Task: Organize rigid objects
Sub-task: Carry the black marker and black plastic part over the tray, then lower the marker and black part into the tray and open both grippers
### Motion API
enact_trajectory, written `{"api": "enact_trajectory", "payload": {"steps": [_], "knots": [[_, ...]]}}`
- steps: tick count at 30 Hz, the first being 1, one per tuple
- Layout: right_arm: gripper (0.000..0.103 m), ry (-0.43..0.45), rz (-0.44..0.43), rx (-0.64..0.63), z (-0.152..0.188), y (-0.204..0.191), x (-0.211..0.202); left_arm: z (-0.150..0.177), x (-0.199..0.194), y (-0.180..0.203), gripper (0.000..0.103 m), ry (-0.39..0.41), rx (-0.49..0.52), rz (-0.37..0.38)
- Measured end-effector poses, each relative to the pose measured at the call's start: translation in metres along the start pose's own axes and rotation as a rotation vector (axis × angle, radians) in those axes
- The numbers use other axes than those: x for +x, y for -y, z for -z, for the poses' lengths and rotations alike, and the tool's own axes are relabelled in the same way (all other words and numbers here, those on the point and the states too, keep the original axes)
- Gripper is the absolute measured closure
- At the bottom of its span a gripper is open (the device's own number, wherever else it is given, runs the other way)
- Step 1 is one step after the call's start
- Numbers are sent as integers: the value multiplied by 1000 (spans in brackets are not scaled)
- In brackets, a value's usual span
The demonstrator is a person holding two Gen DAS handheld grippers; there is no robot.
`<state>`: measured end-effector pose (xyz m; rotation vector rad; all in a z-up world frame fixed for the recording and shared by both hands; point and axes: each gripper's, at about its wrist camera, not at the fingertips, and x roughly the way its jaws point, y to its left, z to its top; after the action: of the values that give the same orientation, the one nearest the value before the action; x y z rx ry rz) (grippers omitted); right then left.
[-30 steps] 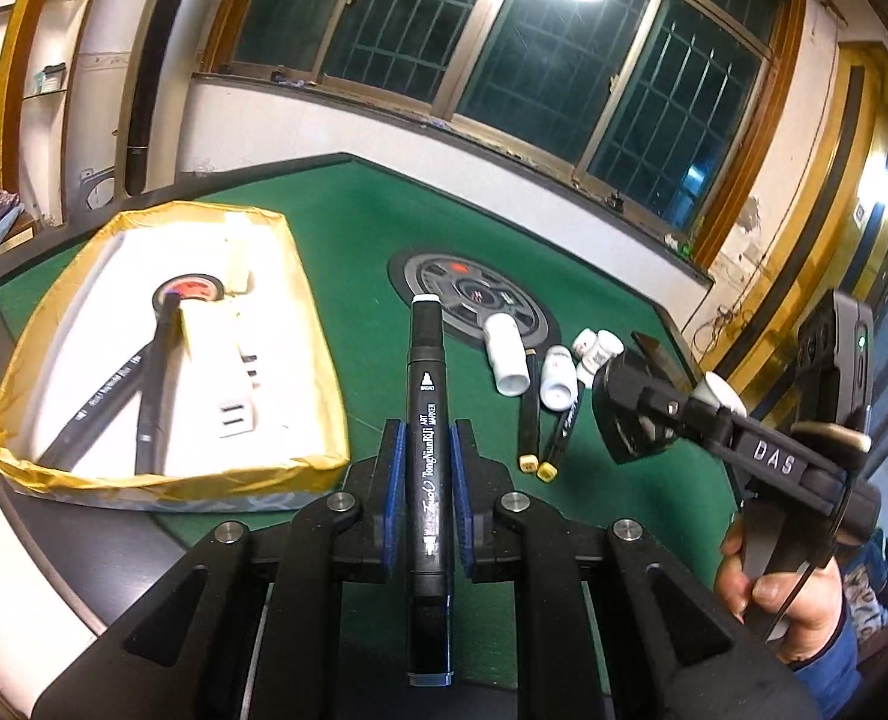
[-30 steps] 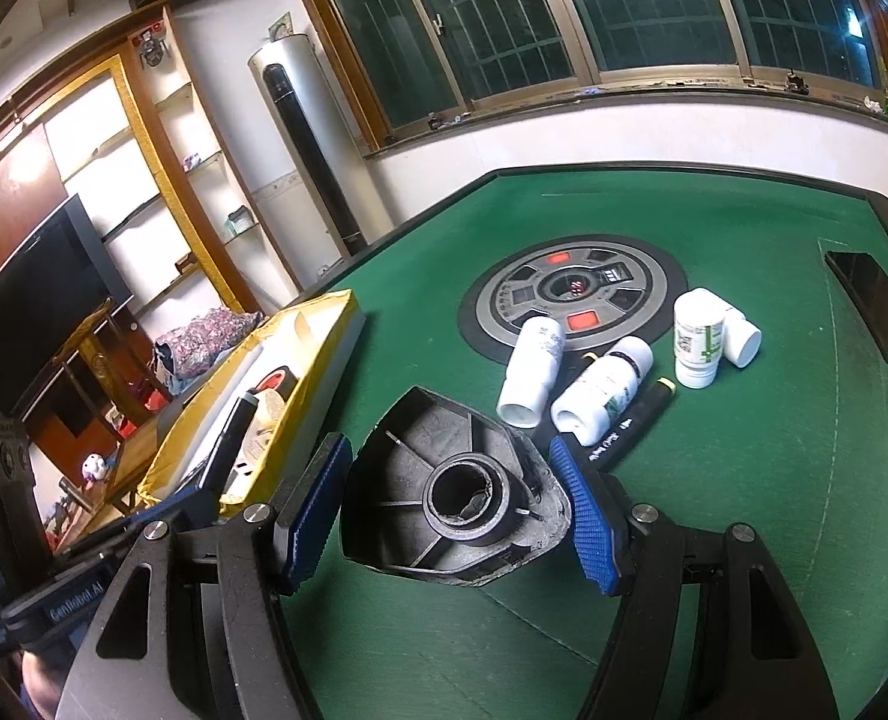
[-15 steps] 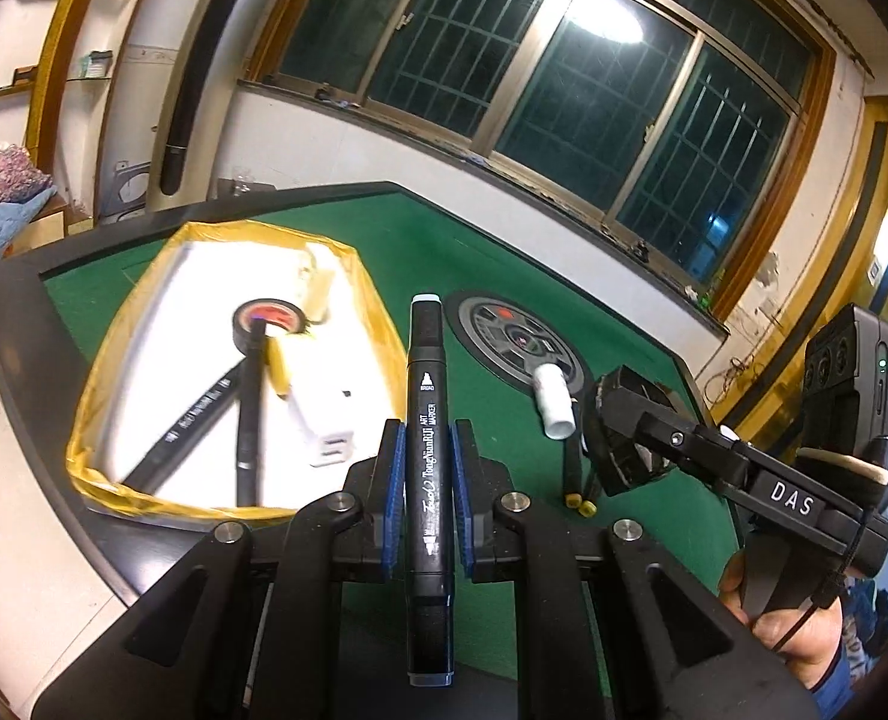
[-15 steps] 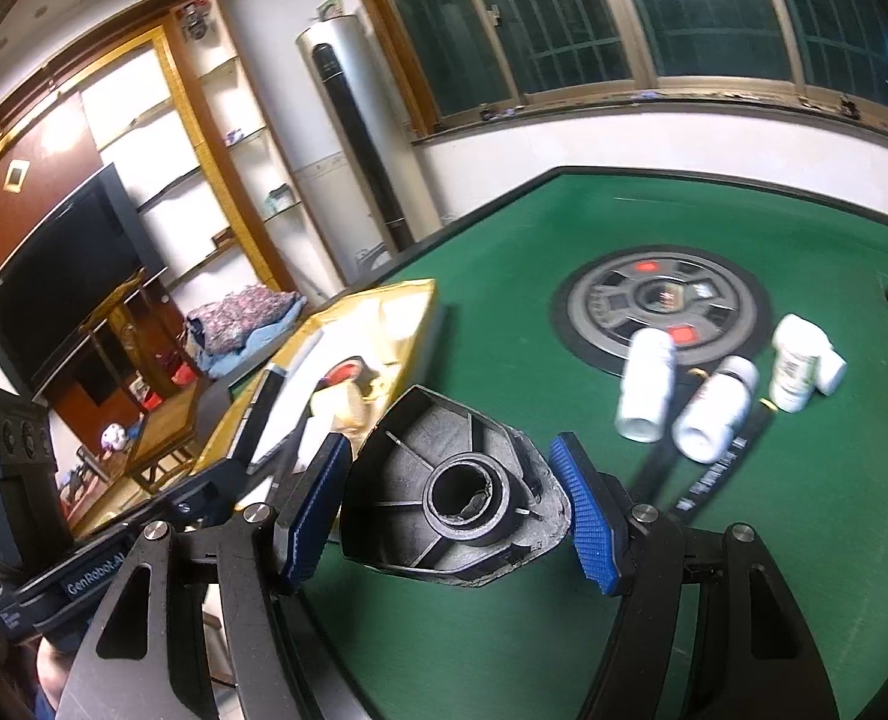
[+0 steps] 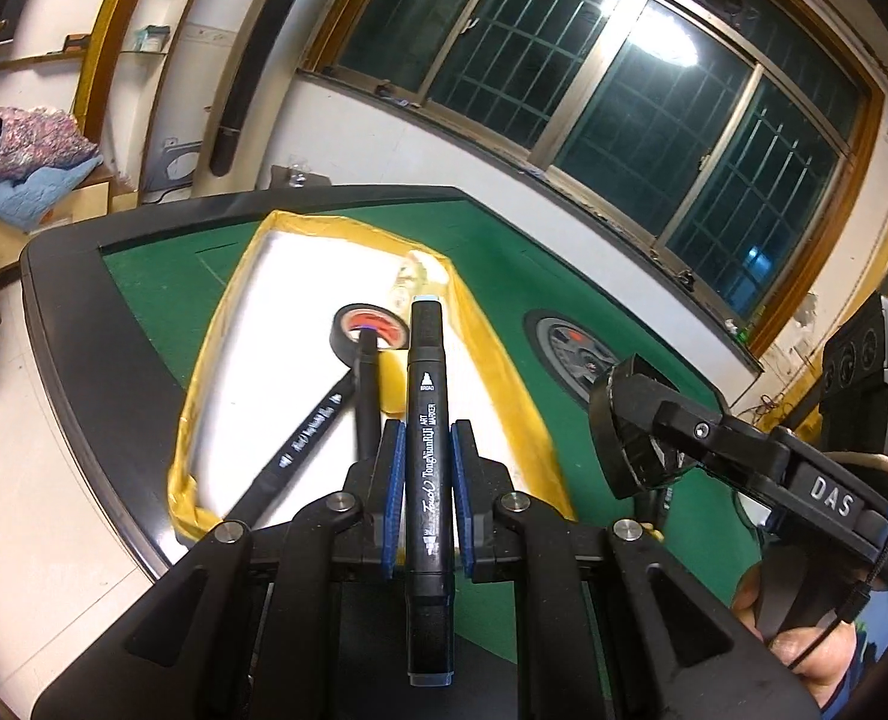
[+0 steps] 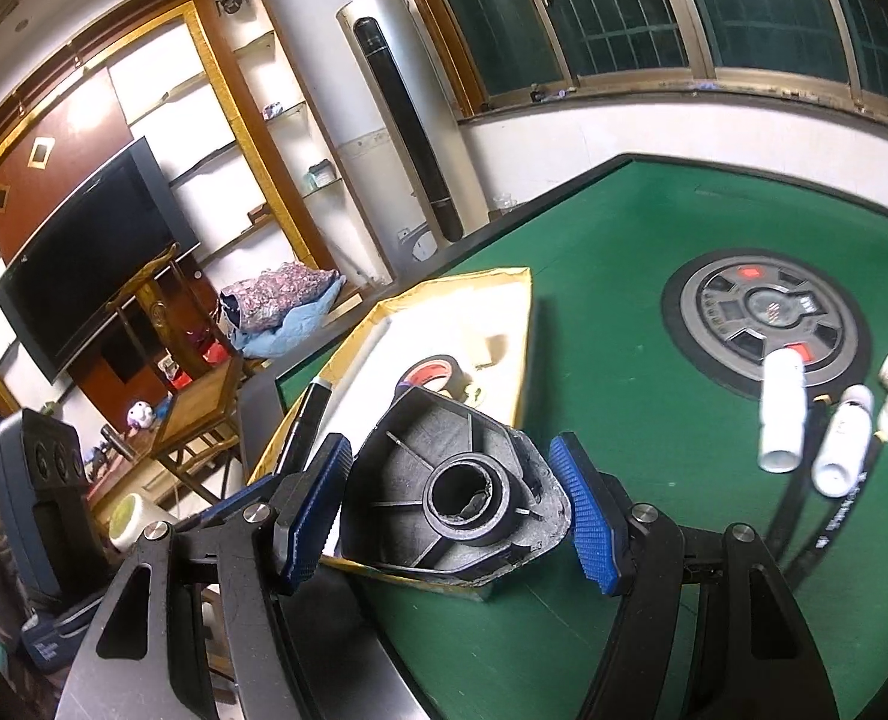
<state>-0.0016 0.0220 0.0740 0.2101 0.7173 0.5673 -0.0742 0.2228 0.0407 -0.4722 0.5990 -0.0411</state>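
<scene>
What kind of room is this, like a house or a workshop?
Most likely a living room at home. There's a flat TV set among gold-trimmed wall shelves, a tall standing air conditioner, and barred windows. The green-felt table with a central dial looks like a mahjong table.

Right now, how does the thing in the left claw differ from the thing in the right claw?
The marker in the left claw is long, slim and smooth with white lettering; the black plastic part in the right claw is broad, ribbed and has a round socket. The marker needs nearly shut pads; the part keeps them wide apart. Both are black, rigid, and gripped near the yellow-rimmed tray.
</scene>
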Motion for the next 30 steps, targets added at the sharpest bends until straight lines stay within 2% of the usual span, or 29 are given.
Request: {"api": "enact_trajectory", "payload": {"steps": [5,9,14,30], "knots": [[40,-37,-8,-39,-3,-17,24,-13,15,-10,91,-12,7,-54],[40,-68,30,-92,-9,-31,47,-18,29,-17,91,-48,-2,-71],[40,-86,55,-97,-8,-35,66,-18,38,-18,91,-86,23,-107],[40,-120,58,-65,-5,-30,81,-8,47,-14,91,-108,64,-152]]}}
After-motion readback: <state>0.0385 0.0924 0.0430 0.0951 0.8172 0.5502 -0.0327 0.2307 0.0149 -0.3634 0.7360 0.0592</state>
